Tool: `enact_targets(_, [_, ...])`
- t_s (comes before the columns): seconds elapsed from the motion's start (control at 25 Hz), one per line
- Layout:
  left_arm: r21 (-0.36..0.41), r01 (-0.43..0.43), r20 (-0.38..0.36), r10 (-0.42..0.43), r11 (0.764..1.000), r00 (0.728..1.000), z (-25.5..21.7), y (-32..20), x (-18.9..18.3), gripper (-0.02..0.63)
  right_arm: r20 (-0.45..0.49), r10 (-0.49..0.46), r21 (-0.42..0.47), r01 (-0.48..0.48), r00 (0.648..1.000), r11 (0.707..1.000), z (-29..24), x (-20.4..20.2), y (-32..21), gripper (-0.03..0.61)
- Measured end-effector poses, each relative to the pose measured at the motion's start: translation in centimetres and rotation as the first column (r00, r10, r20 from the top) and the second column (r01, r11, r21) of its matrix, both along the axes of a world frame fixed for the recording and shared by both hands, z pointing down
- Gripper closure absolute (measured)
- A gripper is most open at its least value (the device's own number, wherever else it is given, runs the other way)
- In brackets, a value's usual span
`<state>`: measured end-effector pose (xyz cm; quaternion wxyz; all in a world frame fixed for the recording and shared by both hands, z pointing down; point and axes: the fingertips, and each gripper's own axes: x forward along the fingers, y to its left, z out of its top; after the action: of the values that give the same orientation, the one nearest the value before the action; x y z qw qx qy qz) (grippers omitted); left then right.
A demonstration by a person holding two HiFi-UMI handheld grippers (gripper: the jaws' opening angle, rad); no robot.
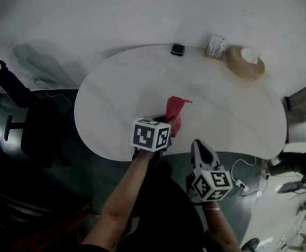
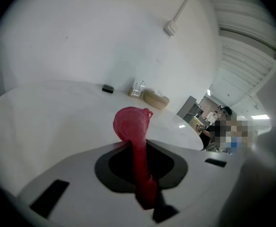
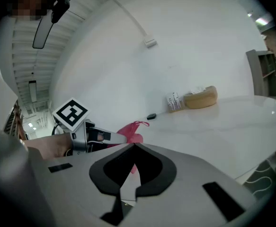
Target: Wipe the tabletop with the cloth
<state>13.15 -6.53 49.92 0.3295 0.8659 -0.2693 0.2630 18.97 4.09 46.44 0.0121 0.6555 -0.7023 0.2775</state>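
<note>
A red cloth (image 1: 176,109) hangs bunched over the near middle of the white oval table (image 1: 231,119). My left gripper (image 1: 169,122) is shut on it at the table's front edge. In the left gripper view the cloth (image 2: 134,126) runs up between the jaws of my left gripper (image 2: 138,150) and balls up above them. My right gripper (image 1: 198,145) is off the table's front edge, to the right of the left one and lower. In the right gripper view my right gripper (image 3: 133,147) is shut with nothing in it, and the cloth (image 3: 132,131) shows beyond its tips.
At the table's far edge lie a small black object (image 1: 177,49), a white box (image 1: 216,45) and a round tan basket (image 1: 245,62). A black chair (image 1: 34,122) stands left of the table. Cables and a power strip (image 1: 242,185) lie on the floor at right.
</note>
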Motion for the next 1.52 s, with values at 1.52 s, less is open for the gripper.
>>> enact_targets(1.52, [0.119, 0.472, 0.494, -0.464, 0.874, 0.735, 6.5, -4.0, -44.7, 0.569, -0.010, -0.166, -0.057, 0.165, 0.986, 0.985, 1.2, -14.2, -6.5, 0.575])
